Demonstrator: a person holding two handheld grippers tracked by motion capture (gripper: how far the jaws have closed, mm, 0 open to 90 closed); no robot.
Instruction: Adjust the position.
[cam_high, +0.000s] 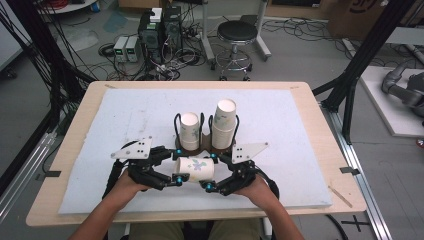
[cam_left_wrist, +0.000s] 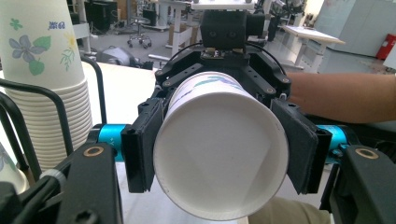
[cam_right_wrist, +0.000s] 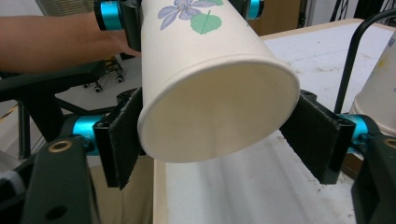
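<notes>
Robotics lab or workshop, computer towers (cam_high: 161, 31) amid tangled cables (cam_high: 177, 62) on grey floor, rolling stool (cam_high: 236, 37), black frame struts (cam_high: 367, 47), padded worktop (cam_high: 125, 115), probably more benches behind.

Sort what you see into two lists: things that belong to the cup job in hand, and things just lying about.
In the job:
- paper cup, lying sideways between both tools
- left tool, shut on the cup
- right tool, around its other end
- cup rack with two stacks of cups

Lying about:
- stool
- computer boxes and cables on the floor
</notes>
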